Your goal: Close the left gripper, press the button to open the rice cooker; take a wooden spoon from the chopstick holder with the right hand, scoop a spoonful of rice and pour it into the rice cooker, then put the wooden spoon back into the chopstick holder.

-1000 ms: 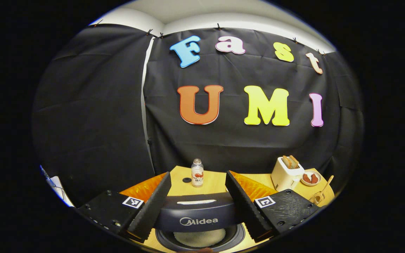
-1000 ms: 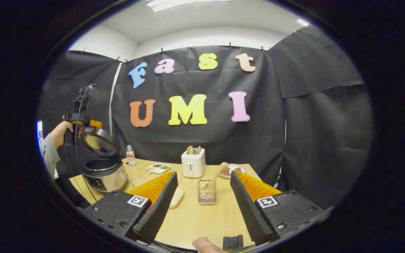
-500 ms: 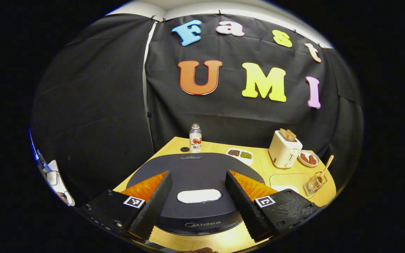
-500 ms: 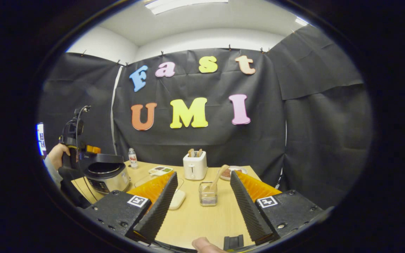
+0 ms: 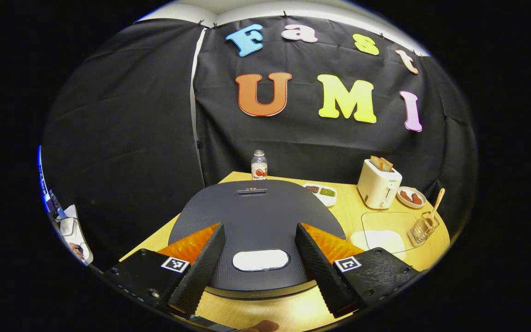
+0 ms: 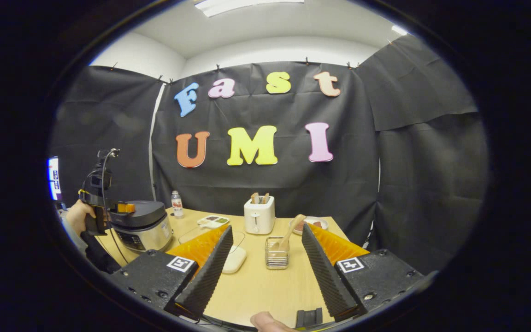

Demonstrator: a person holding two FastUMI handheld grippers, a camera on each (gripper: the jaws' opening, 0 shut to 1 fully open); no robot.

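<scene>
The dark-lidded rice cooker (image 5: 256,212) sits shut right under my left gripper (image 5: 259,226), which is open; its fingers straddle the white oval button (image 5: 261,259) without pressing it. From the right gripper view, the rice cooker (image 6: 143,226) stands at the table's left with the left gripper (image 6: 125,208) resting at its lid. My right gripper (image 6: 267,227) is open above the table's near side, holding nothing. Ahead of it stands the wire chopstick holder (image 6: 277,253) with the wooden spoon (image 6: 292,228) leaning in it. A clear container of rice (image 6: 235,258) lies left of the holder.
A white toaster (image 6: 259,214) with bread stands at the back, a plate (image 6: 309,223) to its right. A small divided dish (image 6: 212,221) and a bottle (image 6: 176,203) sit behind the cooker. A hand (image 6: 77,216) holds the left gripper.
The rice cooker's lid has come down from open to shut, with the left gripper following it down. The right gripper has barely moved.
</scene>
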